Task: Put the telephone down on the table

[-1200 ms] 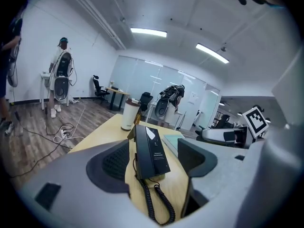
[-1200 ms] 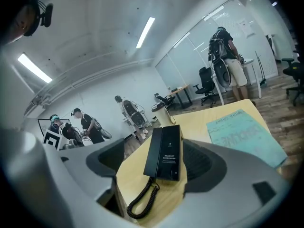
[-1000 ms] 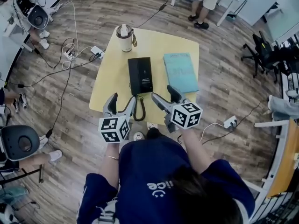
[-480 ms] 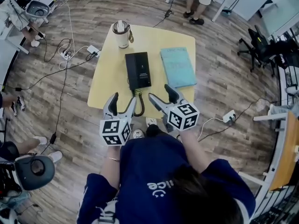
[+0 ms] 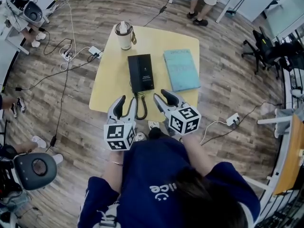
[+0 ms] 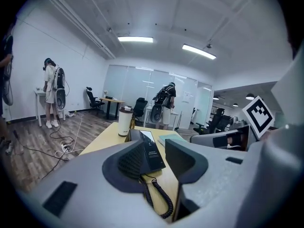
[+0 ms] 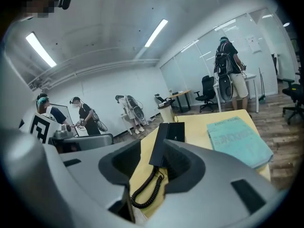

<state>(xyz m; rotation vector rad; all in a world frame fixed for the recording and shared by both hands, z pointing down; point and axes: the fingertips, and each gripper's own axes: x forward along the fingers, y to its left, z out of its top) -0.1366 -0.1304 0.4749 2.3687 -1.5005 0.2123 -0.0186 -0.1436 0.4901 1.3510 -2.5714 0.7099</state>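
Both the left gripper (image 5: 126, 107) and the right gripper (image 5: 165, 99) had just drawn their jaws partway in, parted yet pinching nothing, while the telephone (image 5: 141, 73) lay flat on the worktop (image 5: 111, 75) ahead, so the putting-down looked done.

Navy T-shirt (image 5: 156, 167), white lettering (image 5: 161, 190), grey left gripper (image 5: 126, 102), right gripper (image 5: 161, 97), black-and-white marker cubes (image 5: 118, 136)
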